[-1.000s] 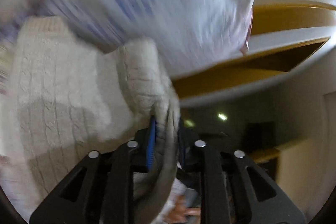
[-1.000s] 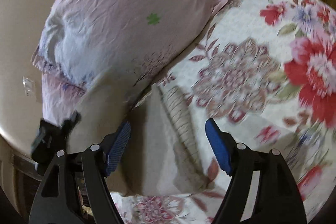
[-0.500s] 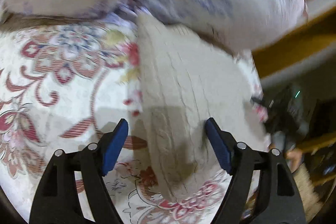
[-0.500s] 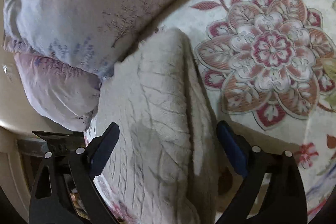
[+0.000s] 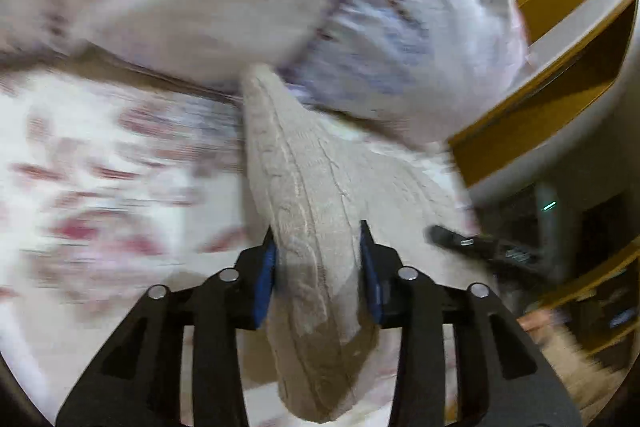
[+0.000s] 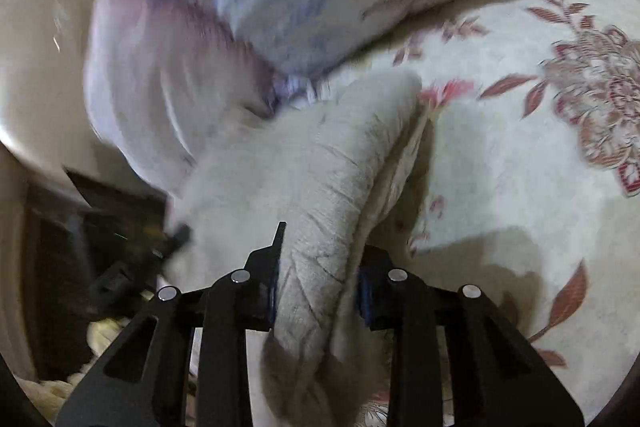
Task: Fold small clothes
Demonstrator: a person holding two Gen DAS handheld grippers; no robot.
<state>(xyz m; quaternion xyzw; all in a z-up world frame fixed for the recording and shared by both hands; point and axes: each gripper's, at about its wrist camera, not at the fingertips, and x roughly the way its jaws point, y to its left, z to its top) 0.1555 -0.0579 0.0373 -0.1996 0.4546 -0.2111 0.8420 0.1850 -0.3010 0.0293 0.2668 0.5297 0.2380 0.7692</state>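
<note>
A cream cable-knit garment (image 5: 320,187) lies on a floral bedspread (image 5: 100,187) against a pillow. My left gripper (image 5: 318,267) is shut on a thick bunched edge of the knit, which passes between its blue pads. In the right wrist view the same knit garment (image 6: 304,179) runs from the pillow down into my right gripper (image 6: 318,287), which is shut on another bunched edge. The other gripper shows as a dark blurred shape at the side of each view. Both views are motion-blurred.
A pale lilac pillow (image 5: 400,27) sits just behind the garment, also in the right wrist view (image 6: 240,7). A yellow and white headboard (image 5: 560,67) stands at the right. The bed edge and dark floor (image 6: 60,247) lie to the left in the right view.
Half a second ago both grippers were open over the flat knit garment. Now both have closed on bunched edges of it and the views have shifted.
</note>
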